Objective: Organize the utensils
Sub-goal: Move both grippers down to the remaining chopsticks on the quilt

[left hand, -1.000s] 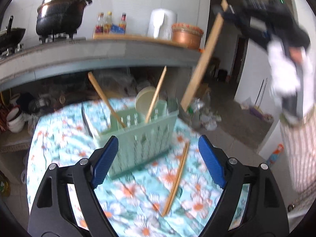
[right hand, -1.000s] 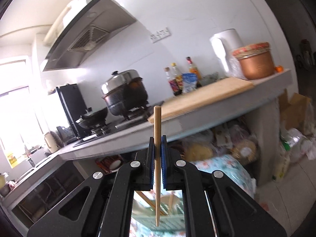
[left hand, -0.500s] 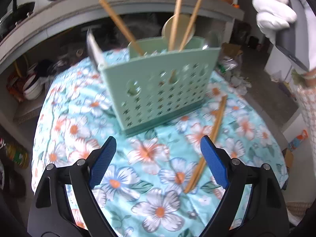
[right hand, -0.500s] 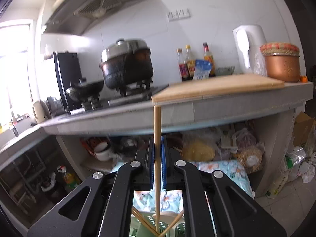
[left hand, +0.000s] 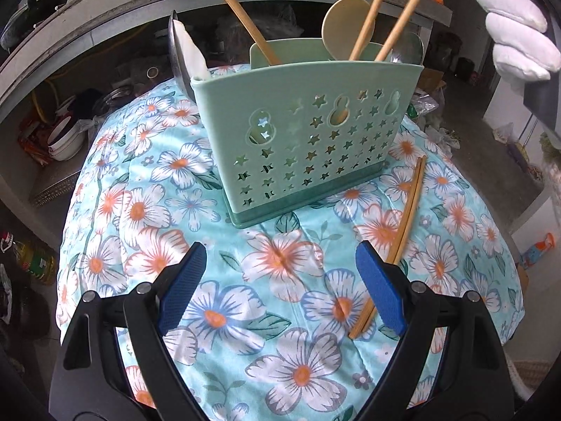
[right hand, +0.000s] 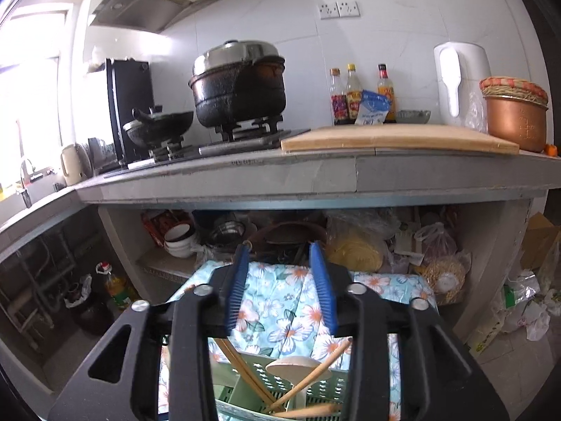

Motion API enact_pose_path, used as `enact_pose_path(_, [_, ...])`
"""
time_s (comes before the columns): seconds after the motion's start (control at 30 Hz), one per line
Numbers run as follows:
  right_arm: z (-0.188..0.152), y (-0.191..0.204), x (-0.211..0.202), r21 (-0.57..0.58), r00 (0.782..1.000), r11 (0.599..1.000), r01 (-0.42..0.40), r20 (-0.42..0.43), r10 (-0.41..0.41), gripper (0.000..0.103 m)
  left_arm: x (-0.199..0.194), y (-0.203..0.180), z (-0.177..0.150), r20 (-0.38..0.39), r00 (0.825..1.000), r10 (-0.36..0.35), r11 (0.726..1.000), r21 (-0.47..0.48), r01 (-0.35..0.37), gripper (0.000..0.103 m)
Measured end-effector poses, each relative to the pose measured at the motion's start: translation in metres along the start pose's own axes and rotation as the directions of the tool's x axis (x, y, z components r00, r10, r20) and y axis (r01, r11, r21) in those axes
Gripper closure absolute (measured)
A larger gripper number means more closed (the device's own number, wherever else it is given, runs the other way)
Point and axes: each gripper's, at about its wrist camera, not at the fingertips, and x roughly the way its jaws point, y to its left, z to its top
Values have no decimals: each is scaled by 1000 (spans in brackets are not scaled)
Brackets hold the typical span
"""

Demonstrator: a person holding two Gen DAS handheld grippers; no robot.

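Observation:
A mint-green utensil holder [left hand: 308,133] stands on the flowered tablecloth [left hand: 140,210]. It holds wooden chopsticks [left hand: 364,31], a cream spoon [left hand: 342,24] and a metal spatula [left hand: 182,52]. Two loose chopsticks [left hand: 396,242] lie on the cloth right of the holder. My left gripper [left hand: 280,256] hangs open over the cloth in front of the holder, its right pad [left hand: 375,284] beside the loose pair. My right gripper [right hand: 279,249] is above the holder [right hand: 245,386]; its jaws are opening with nothing between them. Chopsticks [right hand: 315,368] rest in the holder beneath it.
A white-gloved hand [left hand: 515,24] is at the upper right, above the holder. Behind the table runs a stone counter [right hand: 315,179] with a black pot [right hand: 238,84], bottles [right hand: 354,98] and a cutting board [right hand: 396,142]. Bowls and bags fill the shelf under it.
The right gripper has let go of the chopstick it held upright; the stick is no longer between its jaws. The left gripper has dropped closer to the cloth and tipped downward.

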Motion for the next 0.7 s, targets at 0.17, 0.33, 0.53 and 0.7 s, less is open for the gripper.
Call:
enact_pose_path(0.17, [9, -10, -18, 44, 999, 999, -12, 31, 10, 60, 0, -2, 1, 3, 1000, 4, 1000, 5, -4, 20])
enact_pose_path(0.33, [14, -29, -48, 116, 998, 993, -26, 58, 20, 58, 0, -3, 1, 4, 1000, 4, 1000, 7, -4, 20])
enact_pose_path(0.53, [-8, -68, -91, 238, 1000, 971, 2, 11, -4, 53, 1, -2, 0, 6, 1000, -7, 1000, 0, 7, 20])
enact_pose_path(0.7, [-68, -115, -100, 464, 989, 885, 34, -144, 38, 53, 6, 5, -5, 16, 1000, -26, 1000, 3, 26, 20])
